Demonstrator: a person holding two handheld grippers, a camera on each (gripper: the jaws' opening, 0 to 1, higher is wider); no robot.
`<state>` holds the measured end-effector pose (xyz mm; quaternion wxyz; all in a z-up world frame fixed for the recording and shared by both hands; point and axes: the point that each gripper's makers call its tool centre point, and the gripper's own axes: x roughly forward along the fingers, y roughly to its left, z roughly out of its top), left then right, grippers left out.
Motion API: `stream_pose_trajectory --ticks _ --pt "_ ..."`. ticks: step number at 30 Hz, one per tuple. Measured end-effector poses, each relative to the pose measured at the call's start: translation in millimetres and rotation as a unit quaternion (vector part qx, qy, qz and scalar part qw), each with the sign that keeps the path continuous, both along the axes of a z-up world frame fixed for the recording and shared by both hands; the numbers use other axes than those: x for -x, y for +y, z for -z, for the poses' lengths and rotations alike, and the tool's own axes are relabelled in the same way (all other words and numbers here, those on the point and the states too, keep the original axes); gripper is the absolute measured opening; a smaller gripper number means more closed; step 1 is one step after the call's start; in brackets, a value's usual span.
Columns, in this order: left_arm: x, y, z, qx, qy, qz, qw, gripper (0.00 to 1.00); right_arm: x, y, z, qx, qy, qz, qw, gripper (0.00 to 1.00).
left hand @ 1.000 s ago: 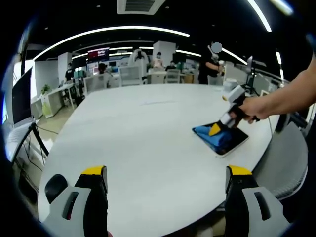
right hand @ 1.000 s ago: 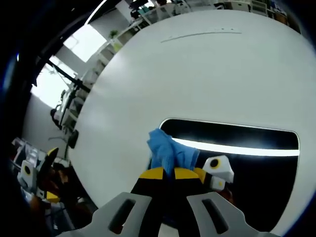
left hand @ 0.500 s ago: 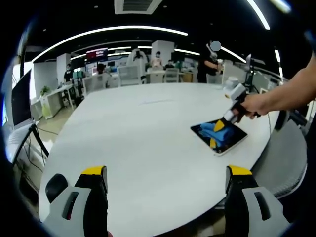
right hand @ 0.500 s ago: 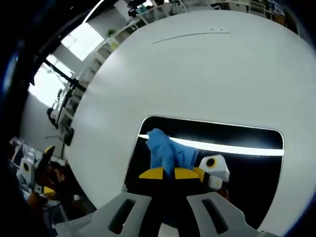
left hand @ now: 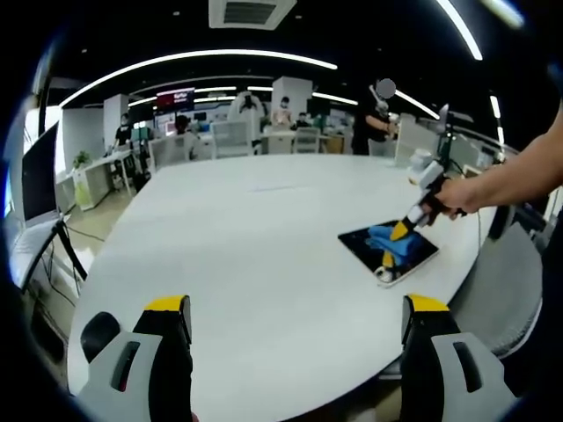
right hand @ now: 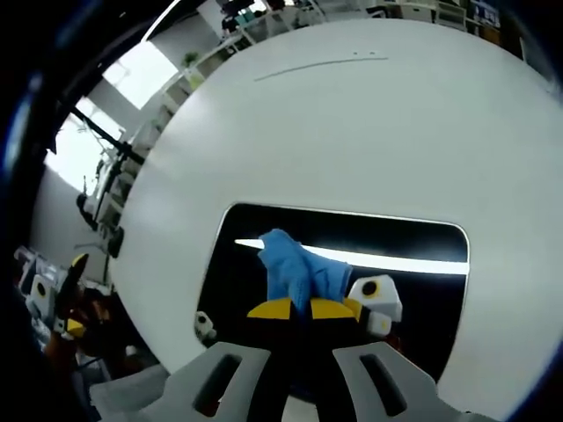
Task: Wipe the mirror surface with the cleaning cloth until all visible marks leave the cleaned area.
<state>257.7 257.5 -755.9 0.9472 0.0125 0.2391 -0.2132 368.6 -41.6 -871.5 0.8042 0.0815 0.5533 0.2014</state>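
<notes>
Dragging the blue cleaning cloth (right hand: 297,274), clamped in the right gripper (right hand: 294,309), further across the mirror (right hand: 422,290) lying flat on the white table (right hand: 352,132), widening the wiped area, while holding the left gripper (left hand: 295,316) idle, jaws apart.

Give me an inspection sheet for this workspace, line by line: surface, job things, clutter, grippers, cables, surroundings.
Surface: white table, bare around the mirror.
Job things: mirror flat near the table edge; blue cloth pressed on its glass.
Clutter: nothing seen.
Grippers: right gripper shut on the cloth; left gripper open, held off the table.
Cables: nothing seen on the table.
Surroundings: open office, desks, people in the background, ceiling strip lights.
</notes>
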Motion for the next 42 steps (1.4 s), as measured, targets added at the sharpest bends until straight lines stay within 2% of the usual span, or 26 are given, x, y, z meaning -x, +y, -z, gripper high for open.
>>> stream_pose_trajectory --ticks 2,4,9,13,21,31,42 --pt "-0.3 -1.1 -1.8 0.002 -0.001 0.002 1.0 1.0 0.5 -4.7 -0.3 0.002 0.0 0.002 1.0 0.0" --pt "-0.6 -4.9 -4.4 0.022 0.001 0.002 0.9998 1.0 0.2 -10.4 -0.1 0.001 0.002 0.008 1.0 0.0" --pt "-2.9 -4.1 -5.4 0.014 -0.002 0.002 0.9999 1.0 -0.3 -22.9 0.2 0.003 0.004 0.014 0.9999 0.0" --pt "-3.2 -13.3 -6.4 0.008 -0.003 0.023 0.9997 1.0 -0.7 -29.1 0.4 0.006 0.008 0.016 0.9998 0.0" --pt "-7.7 -19.8 -7.1 -0.003 -0.003 0.035 0.9994 1.0 3.4 -38.5 -2.0 0.008 0.015 0.023 0.9996 0.0" --pt "-11.1 -24.6 -6.6 -0.006 -0.005 0.052 0.9986 1.0 1.9 -62.5 1.5 0.011 0.017 0.033 0.9992 0.0" --pt "-17.9 -29.4 -16.6 0.0 -0.015 0.053 0.9985 1.0 6.6 -88.7 0.8 0.017 0.021 0.052 0.9983 0.0"
